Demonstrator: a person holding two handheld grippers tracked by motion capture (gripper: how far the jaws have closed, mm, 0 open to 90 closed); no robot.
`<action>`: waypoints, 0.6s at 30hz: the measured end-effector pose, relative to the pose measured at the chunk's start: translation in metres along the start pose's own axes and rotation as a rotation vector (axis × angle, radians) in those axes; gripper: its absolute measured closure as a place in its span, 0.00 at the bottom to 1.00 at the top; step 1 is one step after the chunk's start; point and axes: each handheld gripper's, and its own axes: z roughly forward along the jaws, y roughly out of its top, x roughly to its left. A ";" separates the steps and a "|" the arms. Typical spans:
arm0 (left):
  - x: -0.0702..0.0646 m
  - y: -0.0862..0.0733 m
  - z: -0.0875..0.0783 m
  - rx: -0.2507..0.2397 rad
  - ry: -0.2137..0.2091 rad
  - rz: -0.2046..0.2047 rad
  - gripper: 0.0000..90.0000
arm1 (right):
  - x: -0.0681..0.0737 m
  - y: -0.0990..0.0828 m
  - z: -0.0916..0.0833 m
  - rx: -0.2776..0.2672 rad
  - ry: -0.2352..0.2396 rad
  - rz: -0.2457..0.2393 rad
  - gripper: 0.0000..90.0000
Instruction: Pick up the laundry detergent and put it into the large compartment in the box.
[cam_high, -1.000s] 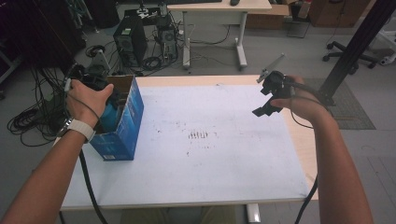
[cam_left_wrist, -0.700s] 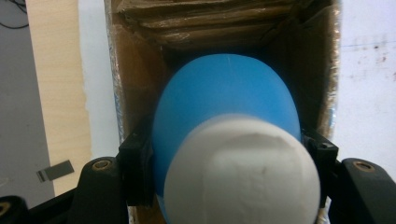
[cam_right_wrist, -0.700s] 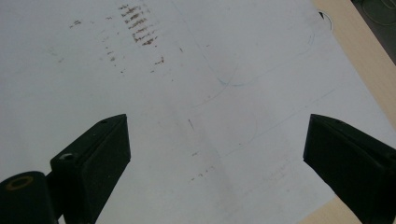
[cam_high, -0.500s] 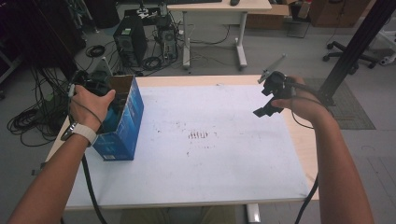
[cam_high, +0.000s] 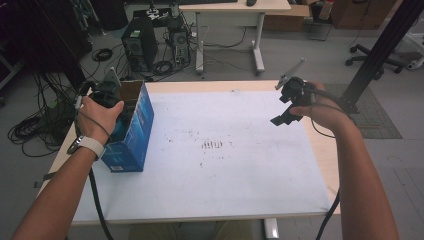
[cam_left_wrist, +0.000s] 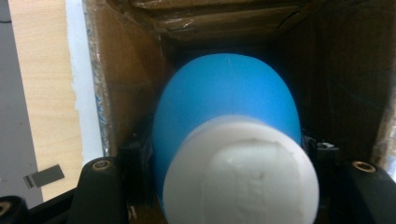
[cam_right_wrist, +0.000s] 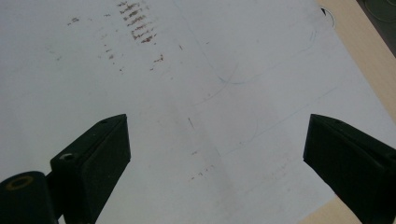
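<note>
Left tool (cam_high: 107, 95) grips a blue ball (cam_left_wrist: 224, 107) with a white cap (cam_left_wrist: 240, 172), inside the blue box (cam_high: 131, 135) at nine o'clock on the counter (cam_high: 225, 200). Looks smooth, probably light; mid-body hold suits. Right tool (cam_right_wrist: 217, 154) hovers wide open, empty.

I count one blue cardboard box (cam_high: 131, 134) standing open on one white-topped table (cam_high: 225, 185), and inside it one blue-and-white rounded object (cam_left_wrist: 229, 140) sits between my left jaws. Two grippers are out here, my left gripper (cam_high: 111, 96) at the box and my right gripper (cam_high: 284, 111) over the sheet, each held in one hand, two hands in all. One wristwatch (cam_high: 86, 145), one dark smudge patch (cam_high: 216, 145) mid-table.
</note>
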 end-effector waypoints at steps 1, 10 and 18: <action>0.000 0.000 0.000 -0.002 -0.001 -0.001 0.42 | 0.000 0.000 0.000 0.002 0.000 0.000 0.08; 0.001 0.001 0.002 -0.001 -0.003 0.004 0.42 | 0.000 -0.001 0.000 0.000 -0.001 0.000 0.08; 0.003 0.000 0.002 -0.007 -0.004 0.013 0.41 | 0.001 0.000 0.001 0.004 0.002 -0.001 0.08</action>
